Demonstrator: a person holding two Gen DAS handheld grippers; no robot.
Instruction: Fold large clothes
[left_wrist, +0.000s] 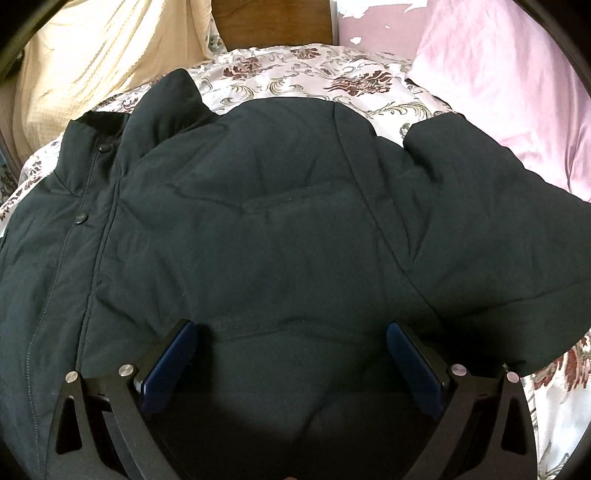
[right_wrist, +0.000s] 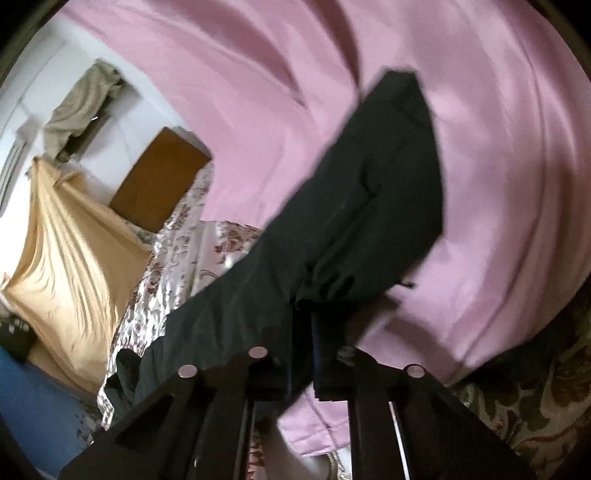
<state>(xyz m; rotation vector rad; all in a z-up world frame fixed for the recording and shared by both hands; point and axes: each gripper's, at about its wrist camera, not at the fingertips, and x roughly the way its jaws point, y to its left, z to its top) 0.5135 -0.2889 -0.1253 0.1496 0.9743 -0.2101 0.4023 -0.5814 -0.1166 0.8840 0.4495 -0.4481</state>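
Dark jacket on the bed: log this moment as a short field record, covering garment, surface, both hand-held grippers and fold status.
garment: dark padded jacket, spread front-up, snap placket at left of the left wrist view
surface: floral bedspread, pink quilt beside it
left hand-held gripper: open, fingers resting on the jacket, nothing pinched
right hand-held gripper: shut on the jacket sleeve
fold status: not yet folded

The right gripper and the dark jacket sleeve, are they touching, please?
Touching. The right wrist view shows the right gripper shut on the dark jacket sleeve, with bunched fabric pinched between its fingers.
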